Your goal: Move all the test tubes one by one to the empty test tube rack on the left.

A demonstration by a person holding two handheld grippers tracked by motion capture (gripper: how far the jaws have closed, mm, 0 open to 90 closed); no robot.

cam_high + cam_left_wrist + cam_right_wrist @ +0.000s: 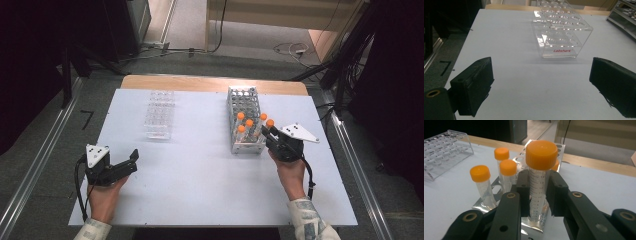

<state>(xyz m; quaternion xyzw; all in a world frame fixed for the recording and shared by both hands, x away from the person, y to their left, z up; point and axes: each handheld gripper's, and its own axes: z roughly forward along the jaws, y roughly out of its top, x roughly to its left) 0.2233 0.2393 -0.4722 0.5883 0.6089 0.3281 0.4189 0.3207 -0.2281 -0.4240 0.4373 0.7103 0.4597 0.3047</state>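
1. Right gripper clamped on an orange-capped tube, jaws pressing the clear graduated barrel just under the cap; tube upright, its foot still within the metal rack near the table's right edge
2. Judged step: drawing that tube out of the metal rack, grip made, lift barely begun
3. Next move calls for a straight upward pull until the tube's foot clears the rack's top plate, no tilt, lest the barrel bind in its hole or knock the neighbouring tubes
4. Likely destination the clear acrylic rack, well apart toward the table's far left; a guess only
5. Left gripper resting low near the table's near left corner, jaws wide apart, nothing between them, pointed at the clear rack
6. Several other orange-capped tubes standing in the metal rack's near end; far end of it bare
7. Table a pale sheet over a wooden top, wood showing along the far edge
8. Beyond: grey floor, metal rails along both sides, cables trailing at the far right, dark equipment at both sides
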